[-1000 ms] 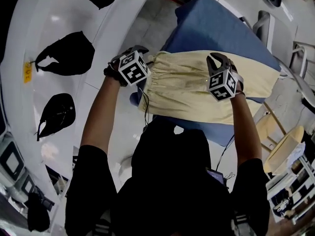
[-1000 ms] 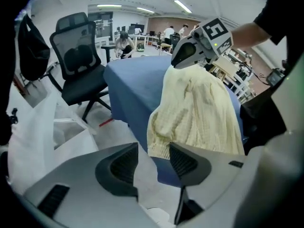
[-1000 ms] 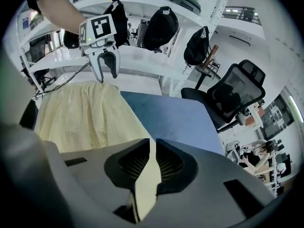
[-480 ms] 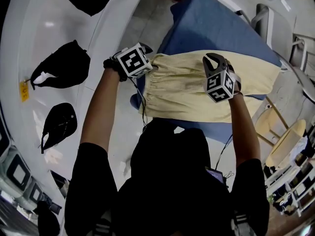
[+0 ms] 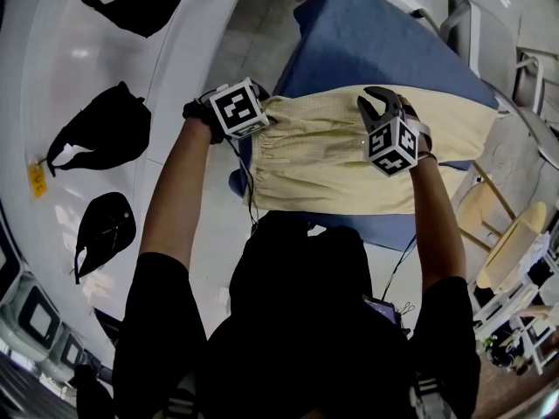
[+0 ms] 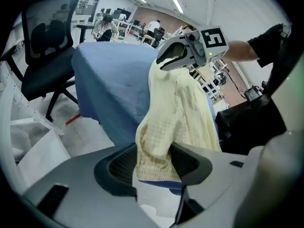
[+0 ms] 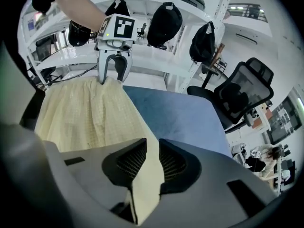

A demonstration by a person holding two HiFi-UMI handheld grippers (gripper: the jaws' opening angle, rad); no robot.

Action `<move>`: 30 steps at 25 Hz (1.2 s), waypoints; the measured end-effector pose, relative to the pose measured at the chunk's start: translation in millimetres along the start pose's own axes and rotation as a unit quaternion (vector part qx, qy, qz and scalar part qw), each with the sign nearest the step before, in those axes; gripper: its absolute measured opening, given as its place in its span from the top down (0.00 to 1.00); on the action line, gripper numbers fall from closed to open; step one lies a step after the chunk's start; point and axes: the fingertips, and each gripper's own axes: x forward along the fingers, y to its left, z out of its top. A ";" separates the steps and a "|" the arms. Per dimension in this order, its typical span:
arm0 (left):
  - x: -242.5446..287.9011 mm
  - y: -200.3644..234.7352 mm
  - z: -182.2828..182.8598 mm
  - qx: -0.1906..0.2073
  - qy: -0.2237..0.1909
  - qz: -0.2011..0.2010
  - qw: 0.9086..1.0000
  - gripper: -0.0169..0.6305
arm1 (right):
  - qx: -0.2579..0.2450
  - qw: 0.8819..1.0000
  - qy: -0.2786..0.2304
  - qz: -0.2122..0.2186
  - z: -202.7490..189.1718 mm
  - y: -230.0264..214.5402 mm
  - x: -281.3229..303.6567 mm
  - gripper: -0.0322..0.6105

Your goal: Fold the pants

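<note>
The pants were matt pale-yellow cloth, finely checked and puckered at the waistband; the table cover was smooth matt blue fabric; the left gripper had matt grey plastic jaws with ribbed black pads

Left forearm and right forearm extended forward; left grey two-jaw gripper, jaws just closing further, and right grey two-jaw gripper, jaws just opening slightly, both pinch pale yellow cloth pants.
</note>
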 end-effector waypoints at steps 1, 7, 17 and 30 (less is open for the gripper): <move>-0.2 -2.3 0.4 0.002 0.000 -0.001 1.000 0.63 | -0.008 1.000 0.004 0.013 -3.1 -0.4 1.0 0.79; -3.9 -8.6 -0.5 0.015 0.000 0.025 1.000 0.83 | -0.052 0.995 0.073 0.036 -48.4 -34.1 7.7 0.74; -9.2 -16.2 2.6 0.009 -0.007 0.104 0.995 0.89 | -0.065 0.988 0.108 0.089 -77.9 -37.4 10.3 0.80; -35.2 -51.0 11.3 0.008 -0.006 0.303 0.953 0.90 | -0.125 0.989 0.010 -0.078 -77.4 -20.3 -58.8 0.93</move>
